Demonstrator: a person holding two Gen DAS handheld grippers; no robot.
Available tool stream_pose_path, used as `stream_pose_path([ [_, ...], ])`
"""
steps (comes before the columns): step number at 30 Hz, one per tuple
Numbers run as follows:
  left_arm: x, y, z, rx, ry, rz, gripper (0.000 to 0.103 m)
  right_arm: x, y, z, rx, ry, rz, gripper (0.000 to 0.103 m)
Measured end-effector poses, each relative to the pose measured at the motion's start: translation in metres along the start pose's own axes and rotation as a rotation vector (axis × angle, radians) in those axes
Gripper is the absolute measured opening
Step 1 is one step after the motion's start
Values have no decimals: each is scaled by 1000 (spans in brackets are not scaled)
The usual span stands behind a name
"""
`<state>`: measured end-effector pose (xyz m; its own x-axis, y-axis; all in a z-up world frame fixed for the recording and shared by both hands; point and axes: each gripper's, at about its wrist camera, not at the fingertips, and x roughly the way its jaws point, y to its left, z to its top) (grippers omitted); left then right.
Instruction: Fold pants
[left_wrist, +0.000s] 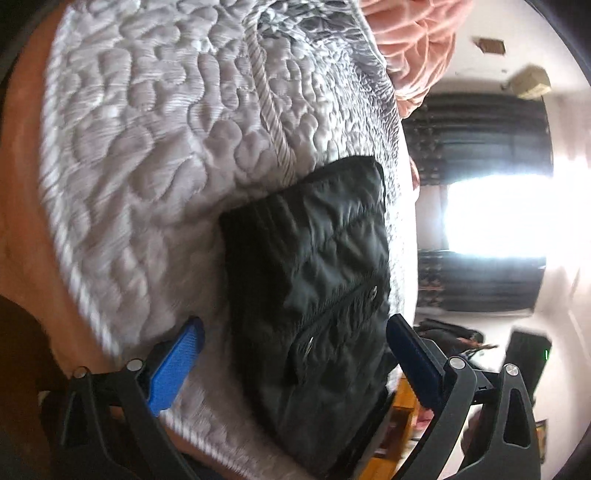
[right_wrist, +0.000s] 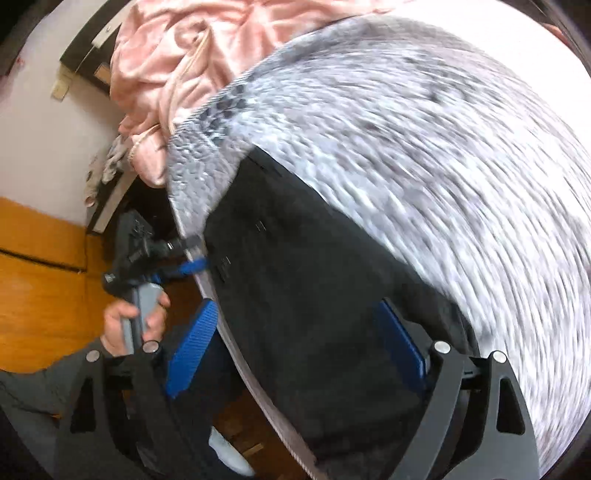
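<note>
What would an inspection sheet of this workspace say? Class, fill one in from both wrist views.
Surface: quilted grey mattress.
Job's things: black pants folded into a compact stack near the mattress edge.
Clutter: pink cloth heaped at the far end.
Grippers: left gripper open, nothing held; right gripper open above the pants, nothing held.
Cables: nothing seen.
Surroundings: wooden floor, dark curtains, bright window.

Black pants (left_wrist: 314, 280) on a grey-white quilted mattress (left_wrist: 147, 140), pink cloth (right_wrist: 166, 55) beside.
</note>
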<state>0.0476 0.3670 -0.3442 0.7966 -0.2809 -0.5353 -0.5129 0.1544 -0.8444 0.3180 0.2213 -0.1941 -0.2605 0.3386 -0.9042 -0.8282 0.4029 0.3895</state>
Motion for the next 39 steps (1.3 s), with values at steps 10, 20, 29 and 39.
stream_pose_path([
  [10,14,5,16,-40,8,-44,99,111,39,117,-223,245,-7,90],
  [20,28,-6,24,-49,2,-71,98,190,55,150,-349,396,22,90],
  [29,23,9,28,-91,-10,-5,45,212,65,154,-388,445,14,46],
  [39,2,-32,17,16,-47,-38,31,141,84,141,-407,347,-8,29],
])
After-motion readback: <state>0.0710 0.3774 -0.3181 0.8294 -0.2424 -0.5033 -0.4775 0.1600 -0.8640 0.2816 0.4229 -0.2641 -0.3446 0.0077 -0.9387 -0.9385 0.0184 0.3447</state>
